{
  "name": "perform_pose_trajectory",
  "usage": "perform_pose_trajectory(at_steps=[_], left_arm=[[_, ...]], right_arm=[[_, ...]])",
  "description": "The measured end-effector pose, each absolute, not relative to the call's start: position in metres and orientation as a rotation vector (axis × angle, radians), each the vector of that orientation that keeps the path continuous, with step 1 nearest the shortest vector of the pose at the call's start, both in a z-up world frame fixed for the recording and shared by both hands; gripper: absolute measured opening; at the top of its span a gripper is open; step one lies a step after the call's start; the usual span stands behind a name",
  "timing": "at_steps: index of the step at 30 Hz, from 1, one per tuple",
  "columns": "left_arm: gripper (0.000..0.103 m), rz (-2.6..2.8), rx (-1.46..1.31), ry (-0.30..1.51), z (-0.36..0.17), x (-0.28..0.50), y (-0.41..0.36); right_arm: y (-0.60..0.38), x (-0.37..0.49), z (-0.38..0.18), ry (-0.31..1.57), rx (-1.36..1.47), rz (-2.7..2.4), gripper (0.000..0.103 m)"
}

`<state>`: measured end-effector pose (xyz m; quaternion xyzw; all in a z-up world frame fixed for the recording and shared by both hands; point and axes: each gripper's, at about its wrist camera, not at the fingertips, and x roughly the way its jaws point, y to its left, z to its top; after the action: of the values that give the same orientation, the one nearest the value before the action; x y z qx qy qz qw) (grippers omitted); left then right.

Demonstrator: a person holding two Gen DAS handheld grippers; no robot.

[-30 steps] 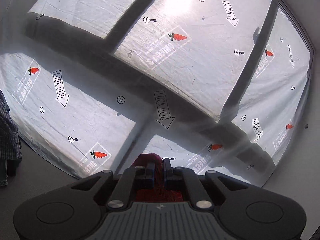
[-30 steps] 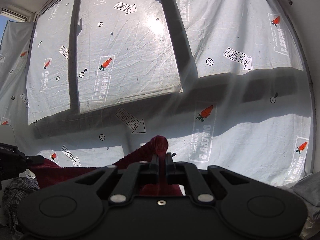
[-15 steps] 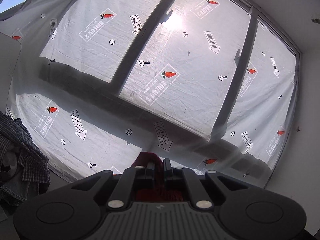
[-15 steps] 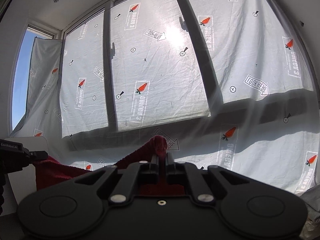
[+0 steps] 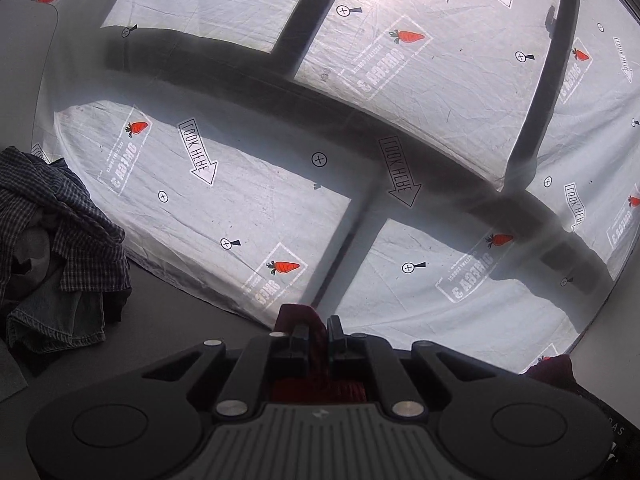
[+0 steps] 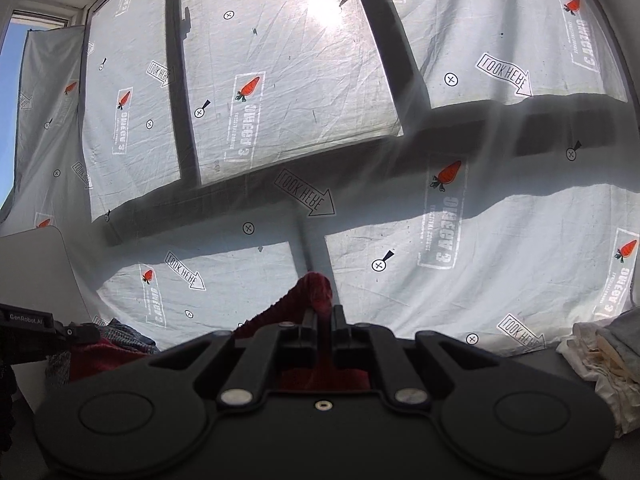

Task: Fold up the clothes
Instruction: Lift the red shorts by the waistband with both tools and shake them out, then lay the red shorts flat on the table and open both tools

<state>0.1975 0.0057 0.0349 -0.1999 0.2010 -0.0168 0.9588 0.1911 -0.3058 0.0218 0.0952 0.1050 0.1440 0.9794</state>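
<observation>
Dark-red ribbed knit garment bunches, clamped in both left tongs and right tongs.

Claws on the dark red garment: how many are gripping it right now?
2. The left claw pinches one part of the dark red garment, the right claw another; the cloth between them is mostly hidden.

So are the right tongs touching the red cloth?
Touching. The right wrist view shows the right tongs shut on the red cloth, which bunches up out of the narrow slot between the fingers.
</observation>
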Motion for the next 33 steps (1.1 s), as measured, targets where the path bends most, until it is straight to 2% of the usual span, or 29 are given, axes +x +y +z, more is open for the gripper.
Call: perform_pose_trajectory(at_steps=[8, 11, 14, 16, 17, 19, 21, 33], left_arm=[[0.010, -0.043, -0.400, 0.562, -0.028, 0.314, 0.008], [0.016, -0.023, -0.373, 0.615, -0.057, 0.361, 0.007], [0.037, 0.037, -0.297, 0.700, -0.085, 0.397, 0.006], [0.041, 0.054, -0.251, 0.734, -0.099, 0.407, 0.008], [0.043, 0.061, -0.236, 0.753, -0.105, 0.408, 0.011], [0.051, 0.073, -0.240, 0.784, -0.115, 0.404, 0.019], [0.054, 0.072, -0.274, 0.816, -0.124, 0.392, 0.032], [0.059, 0.169, -0.222, 1.006, -0.184, 0.282, 0.056]], right_arm=[[-0.301, 0.291, -0.018, 0.349, 0.186, 0.235, 0.006], [-0.295, 0.333, -0.036, 0.413, 0.157, 0.212, 0.009], [-0.287, 0.366, -0.056, 0.470, 0.131, 0.165, 0.028], [-0.284, 0.375, -0.066, 0.490, 0.135, 0.165, 0.039], [-0.283, 0.378, -0.072, 0.503, 0.140, 0.169, 0.044], [-0.284, 0.380, -0.080, 0.542, 0.149, 0.163, 0.044], [-0.287, 0.372, -0.090, 0.587, 0.167, 0.150, 0.044], [-0.339, 0.276, -0.153, 0.778, 0.143, -0.082, 0.049]])
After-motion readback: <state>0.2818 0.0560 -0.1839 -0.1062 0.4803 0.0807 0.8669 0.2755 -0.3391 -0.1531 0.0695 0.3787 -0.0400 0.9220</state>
